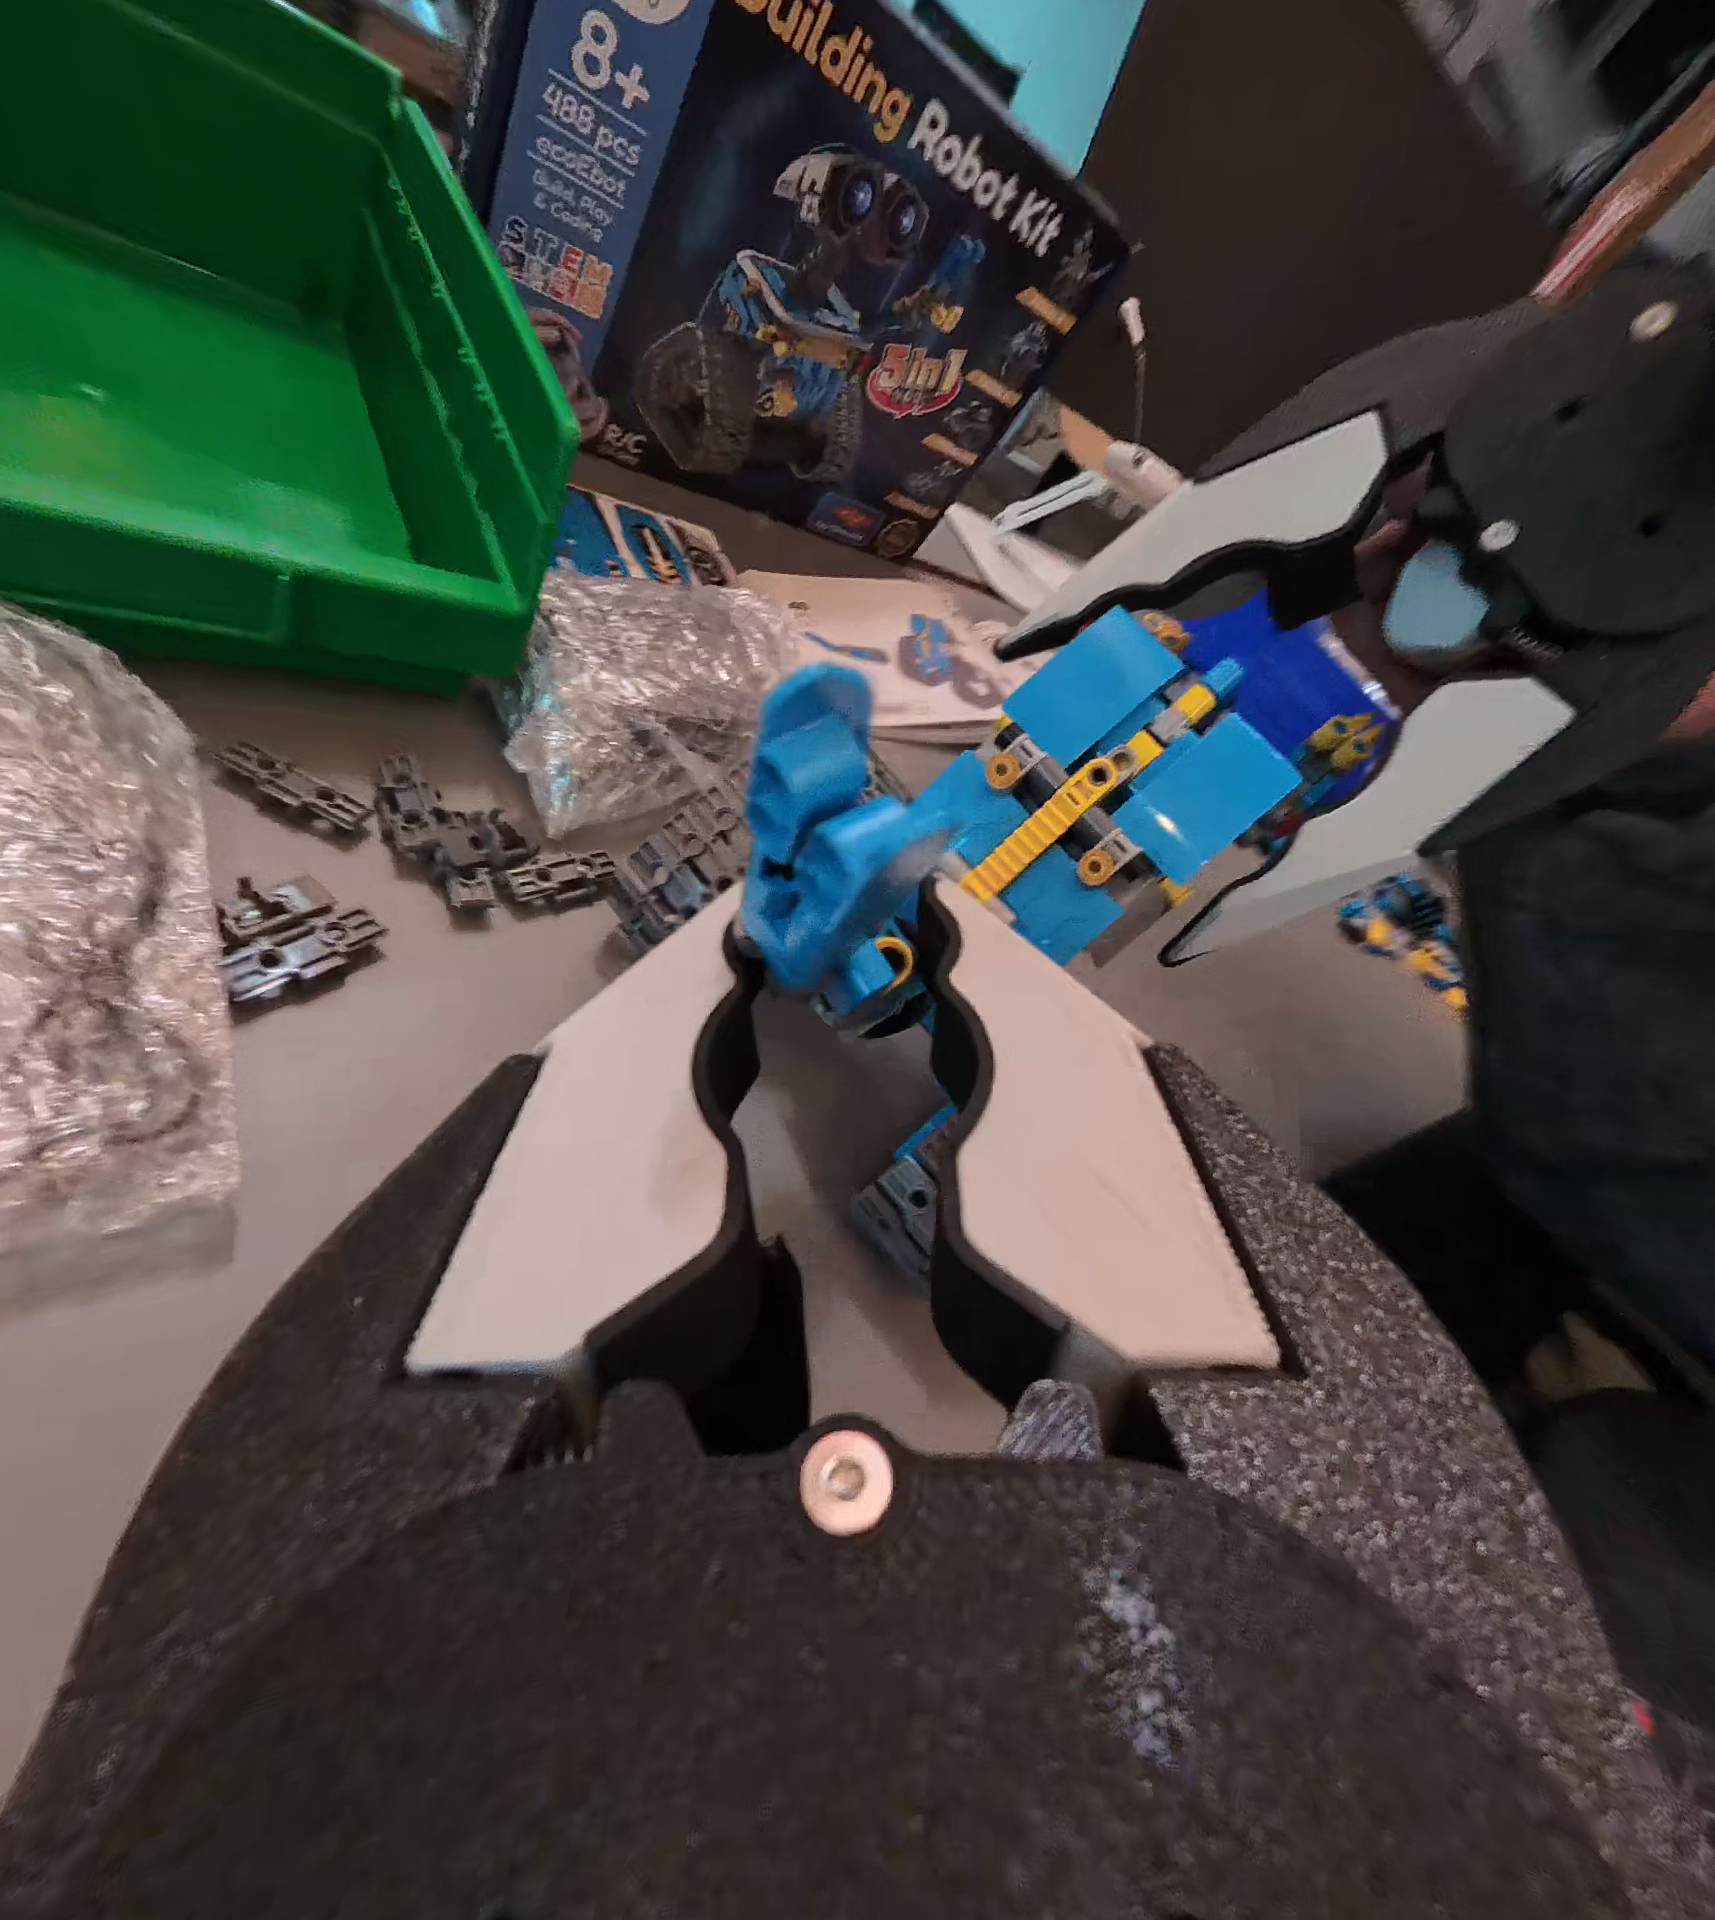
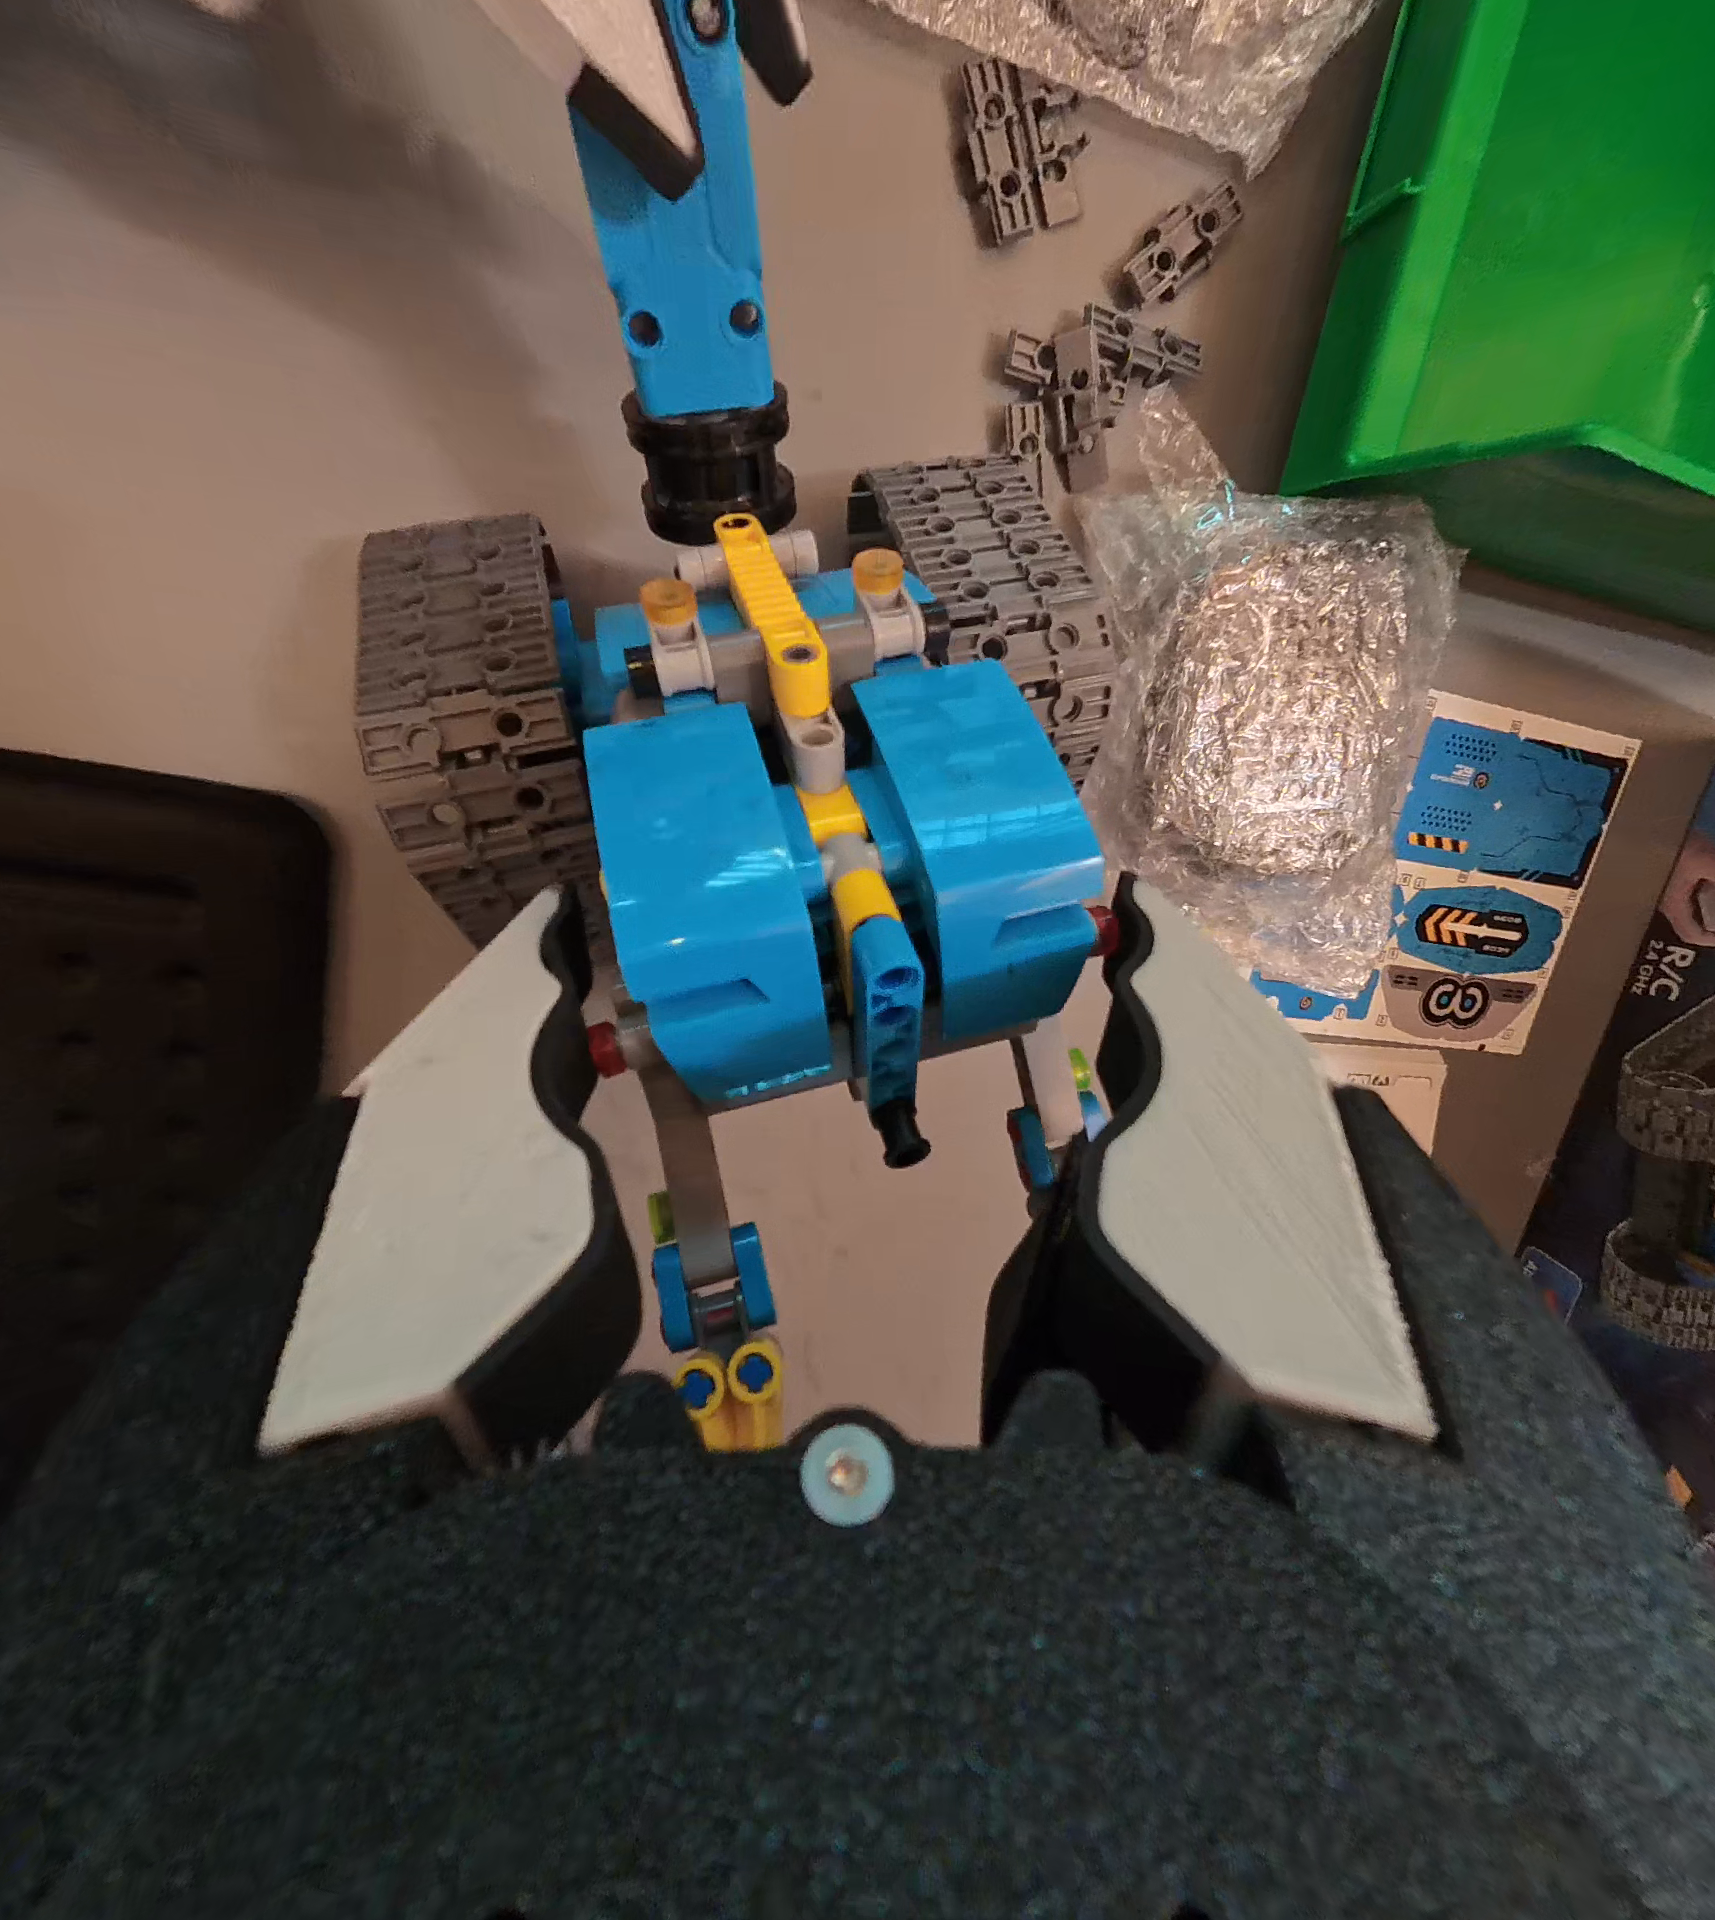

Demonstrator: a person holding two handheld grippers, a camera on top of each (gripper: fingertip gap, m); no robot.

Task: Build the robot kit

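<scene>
Left wrist view: left gripper (image 1: 837, 940) pinches blue arm (image 1: 811, 821) at centre | right wrist view: right gripper (image 2: 842, 935) clamps robot model (image 2: 832, 831) body, mid-frame | model likely light, rigid, snap-fit, fragile; hold body sides | green bin (image 2: 1559, 260) upper right.

You have one green bin (image 1: 209, 343), one kit box (image 1: 791, 260), one blue brick robot (image 2: 822, 831) with two grey tracks (image 2: 463, 707), one sticker sheet (image 2: 1476, 883), two plastic bags (image 1: 42, 914) in left view, several loose grey links (image 1: 437, 831), two grippers.
</scene>
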